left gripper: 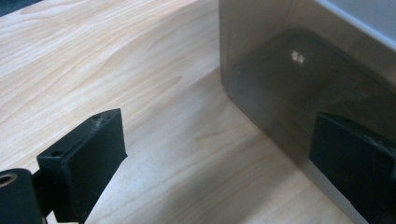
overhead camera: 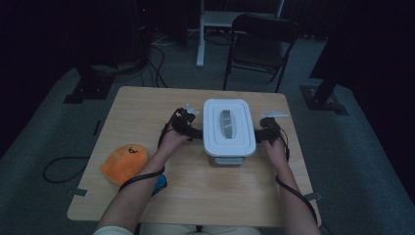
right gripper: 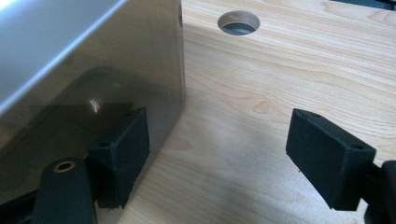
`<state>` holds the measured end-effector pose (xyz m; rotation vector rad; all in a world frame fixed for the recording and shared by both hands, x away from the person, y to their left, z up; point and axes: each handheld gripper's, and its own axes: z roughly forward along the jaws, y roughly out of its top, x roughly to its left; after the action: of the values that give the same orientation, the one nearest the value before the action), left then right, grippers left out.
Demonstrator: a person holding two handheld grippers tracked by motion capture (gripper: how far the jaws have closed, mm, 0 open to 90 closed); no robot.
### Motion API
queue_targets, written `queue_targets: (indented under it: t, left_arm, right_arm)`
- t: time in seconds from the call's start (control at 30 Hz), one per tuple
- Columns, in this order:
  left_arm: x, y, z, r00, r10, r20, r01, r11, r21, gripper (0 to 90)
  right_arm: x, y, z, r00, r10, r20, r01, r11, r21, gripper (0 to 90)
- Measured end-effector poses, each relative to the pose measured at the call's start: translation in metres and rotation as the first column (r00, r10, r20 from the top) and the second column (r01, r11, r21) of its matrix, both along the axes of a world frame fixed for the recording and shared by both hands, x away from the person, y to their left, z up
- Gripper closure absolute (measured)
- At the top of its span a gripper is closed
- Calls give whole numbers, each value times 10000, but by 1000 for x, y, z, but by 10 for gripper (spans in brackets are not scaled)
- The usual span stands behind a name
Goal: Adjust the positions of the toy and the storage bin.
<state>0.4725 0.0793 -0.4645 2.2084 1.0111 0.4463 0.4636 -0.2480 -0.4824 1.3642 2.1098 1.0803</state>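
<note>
A storage box with a white lid and a smoky see-through body stands mid-table. My left gripper lies against its left side, my right gripper against its right side. In the left gripper view the left gripper is open, with one jaw in front of the box wall and the other over bare wood. In the right gripper view the right gripper is also open. Its left jaw sits close beside the box wall, and only the tabletop lies between the pads.
An orange plush toy lies near the table's front left, with a small blue thing beside the left forearm. A round hole is cut in the tabletop past the box. A folding chair stands behind the table.
</note>
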Motion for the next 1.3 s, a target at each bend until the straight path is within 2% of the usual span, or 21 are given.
queue_targets:
  t: [0.3,0.63,0.67,0.83,1.13,1.2,1.23,1.3]
  left_arm:
    - [-23,-4,2,9986,-512,105,509,9984,240,44]
    - [-47,-13,5,9945,-959,432,935,9941,542,44]
    - [-53,-14,5,9932,-1092,400,1069,9927,549,44]
    - [-67,-17,8,9878,-1421,643,1364,9870,851,44]
    - [-93,-17,6,9813,-1815,638,1766,9814,748,43]
    - [-97,-16,5,9817,-1845,472,1815,9814,619,44]
    - [-99,-16,5,9795,-1941,541,1903,9794,679,43]
    - [-105,-16,4,9770,-2092,416,2064,9764,627,44]
  right_arm:
    - [-16,-4,0,9992,388,5,-388,9992,1,217]
    - [-35,-12,0,9982,603,62,-603,9982,3,224]
    - [-41,-15,0,9971,760,87,-760,9971,-59,225]
    - [-51,-18,-2,9962,849,170,-849,9964,28,225]
    - [-64,-23,-3,9881,1513,262,-1516,9884,113,233]
    - [-66,-22,-3,9860,1640,303,-1645,9863,126,233]
    - [-67,-22,-3,9845,1723,336,-1728,9849,126,233]
    - [-68,-22,-4,9810,1906,374,-1911,9815,122,233]
